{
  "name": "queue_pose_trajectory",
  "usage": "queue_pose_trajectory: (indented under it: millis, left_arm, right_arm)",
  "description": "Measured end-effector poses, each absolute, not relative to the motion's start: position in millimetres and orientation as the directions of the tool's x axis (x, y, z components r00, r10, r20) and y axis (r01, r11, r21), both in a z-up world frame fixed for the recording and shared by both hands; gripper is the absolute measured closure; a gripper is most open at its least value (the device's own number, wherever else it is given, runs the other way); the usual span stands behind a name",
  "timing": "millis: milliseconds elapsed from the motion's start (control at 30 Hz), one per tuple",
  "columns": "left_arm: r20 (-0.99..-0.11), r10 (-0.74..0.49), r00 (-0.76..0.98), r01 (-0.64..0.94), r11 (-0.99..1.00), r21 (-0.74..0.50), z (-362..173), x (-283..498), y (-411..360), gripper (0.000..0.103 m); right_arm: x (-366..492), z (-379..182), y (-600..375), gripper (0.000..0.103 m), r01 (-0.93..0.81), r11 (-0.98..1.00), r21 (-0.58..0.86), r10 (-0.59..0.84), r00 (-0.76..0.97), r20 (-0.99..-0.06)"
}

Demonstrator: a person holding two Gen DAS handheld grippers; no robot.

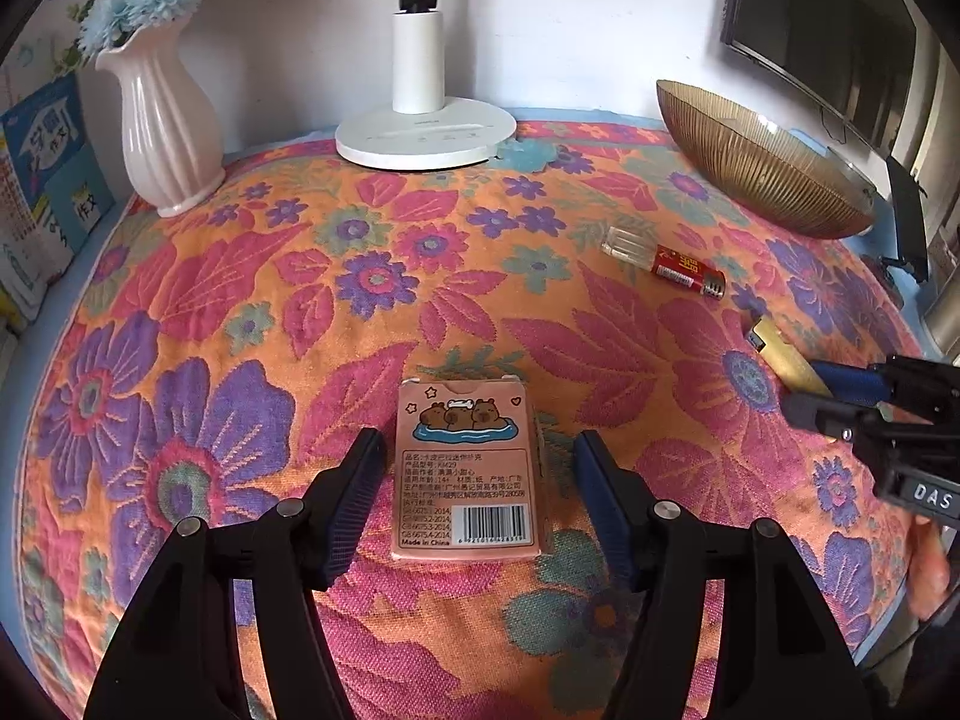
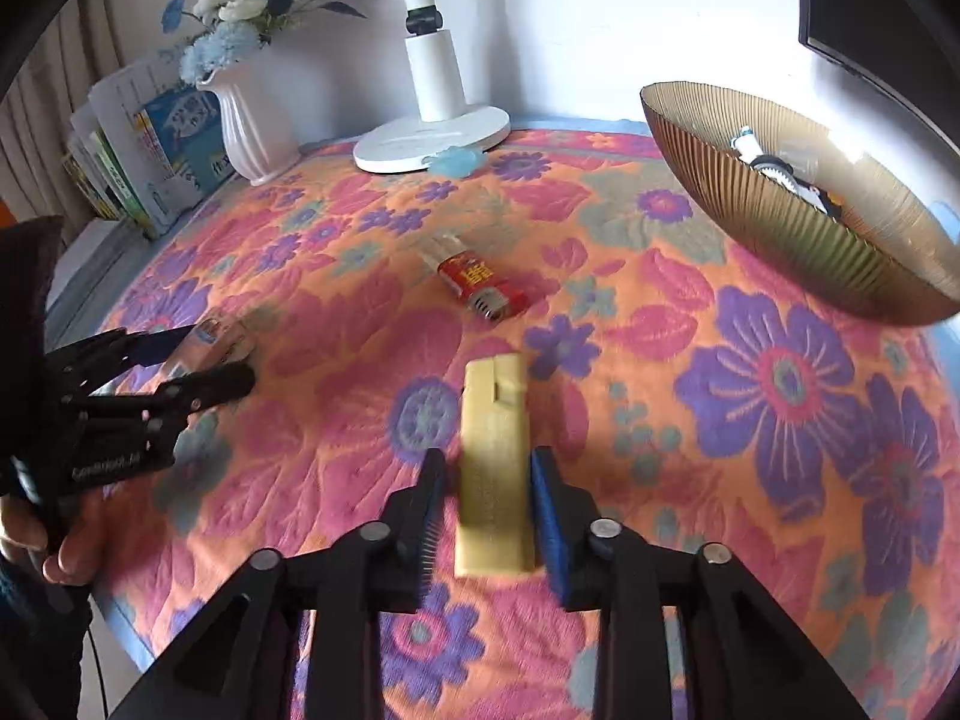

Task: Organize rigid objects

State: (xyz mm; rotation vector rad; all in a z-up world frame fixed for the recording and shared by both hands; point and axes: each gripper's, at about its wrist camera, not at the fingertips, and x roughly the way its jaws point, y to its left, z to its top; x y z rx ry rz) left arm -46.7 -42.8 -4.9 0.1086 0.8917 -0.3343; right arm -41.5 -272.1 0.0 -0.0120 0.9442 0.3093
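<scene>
A pink card box (image 1: 467,468) with a capybara picture lies flat on the floral cloth, between the fingers of my open left gripper (image 1: 477,468), with gaps on both sides. It shows blurred in the right wrist view (image 2: 219,339). A yellow block (image 2: 495,468) lies between the fingers of my right gripper (image 2: 489,480), which is open with small gaps beside it; it also shows in the left wrist view (image 1: 792,366). A red and clear lighter (image 1: 666,263) lies on the cloth further back, also in the right wrist view (image 2: 477,285).
A ribbed gold bowl (image 2: 798,228) at the back right holds a few small items; it also shows in the left wrist view (image 1: 762,165). A white lamp base (image 1: 425,135), a pink vase (image 1: 165,132) with blue flowers and books (image 2: 150,156) stand along the back.
</scene>
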Motion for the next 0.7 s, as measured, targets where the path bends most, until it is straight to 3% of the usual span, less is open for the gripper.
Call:
queue_pose_trajectory:
  millis: [33,133,267,333,467,600,700]
  left_arm:
    - [-0.778,-0.237,0.582,0.326,0.944,-0.044,-5,-47,-42,0.041]
    - [-0.777,-0.225,0.588,0.32,0.947,-0.032,-5,-49,-43,0.041]
    - [-0.766,-0.221,0.604,0.322,0.946,-0.019,-4,-51,-44,0.066]
    - [-0.76,-0.219,0.612,0.324,0.946,-0.012,-2,-52,-44,0.066]
    - [-0.74,-0.215,0.638,0.332,0.943,0.012,5,-59,-51,0.066]
    - [-0.706,-0.294,0.644,0.361,0.931,-0.057,27,-62,-59,0.066]
    - [-0.678,-0.315,0.664,0.395,0.918,-0.04,55,-56,-75,0.066]
  right_arm:
    - [-42,0,-273,0.063,-0.264,0.953,0.146,0.272,0.544,-0.794]
    - [-43,0,-269,0.062,-0.256,0.956,0.144,0.267,0.547,-0.793]
    - [-46,-1,-254,0.067,-0.237,0.97,0.054,0.185,0.578,-0.795]
    - [-52,1,-245,0.079,-0.244,0.97,-0.009,0.142,0.595,-0.791]
    - [-64,4,-221,0.08,-0.31,0.947,-0.079,0.131,0.6,-0.789]
    - [-71,18,-215,0.081,-0.366,0.93,0.035,0.257,0.579,-0.774]
    - [-68,37,-228,0.085,-0.345,0.935,0.084,0.288,0.599,-0.747]
